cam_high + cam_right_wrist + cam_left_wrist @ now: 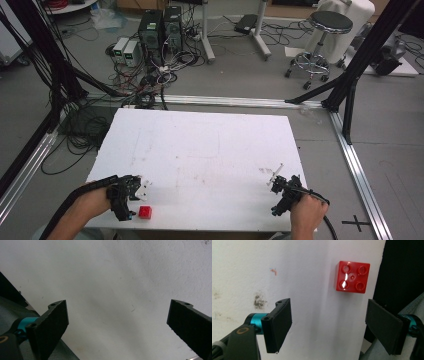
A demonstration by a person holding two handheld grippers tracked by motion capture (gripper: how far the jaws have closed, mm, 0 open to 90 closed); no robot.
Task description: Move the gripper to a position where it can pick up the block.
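A small red four-stud brick (145,212) (352,277) lies on the white table (200,145) close to its front edge, at the left. My left gripper (133,204) (328,325) hovers just left of the brick, open, its jaws wide apart and empty; the brick sits ahead of them, nearer the right jaw. At the front right, my right gripper (274,197) (117,325) is also open over bare table surface (112,277) with nothing between its jaws. A hand holds each gripper.
The table's front edge runs just behind both grippers. Faint stains (259,301) mark the tabletop. Beyond the table are tangled cables and computer towers (160,30), a stool (325,35), black frame posts (350,85) and floor rails (360,170).
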